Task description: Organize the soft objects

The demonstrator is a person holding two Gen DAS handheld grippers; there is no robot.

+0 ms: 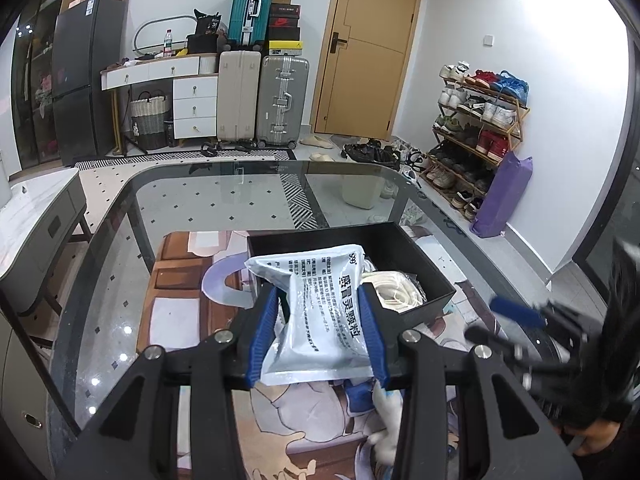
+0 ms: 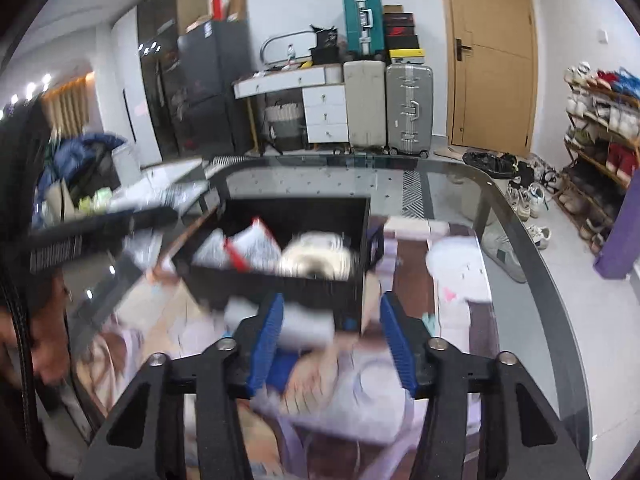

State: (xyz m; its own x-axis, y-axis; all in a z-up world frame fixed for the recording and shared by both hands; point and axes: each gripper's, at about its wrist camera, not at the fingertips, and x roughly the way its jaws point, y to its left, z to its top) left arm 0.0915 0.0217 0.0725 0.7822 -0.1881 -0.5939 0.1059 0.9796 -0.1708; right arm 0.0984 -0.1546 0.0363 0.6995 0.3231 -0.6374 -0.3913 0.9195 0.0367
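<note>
Right now the left claw (image 1: 318,320) is clamped on a pale sachet (image 1: 320,312) of printed foil, held just short of the black box (image 1: 420,248) ahead of it, where coiled white cord (image 1: 396,288) already lies. Judging by this, the step in hand is carrying the sachet to the box; next it wants a short push forward over the near wall, then letting go. Meanwhile the right claw (image 2: 334,328) stands apart, blurred, gripping nothing, over soft items on the worktop (image 2: 500,200).

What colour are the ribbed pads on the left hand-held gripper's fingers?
Blue, on black fingers; clearest in the left wrist view, where they clamp the white packet.
</note>
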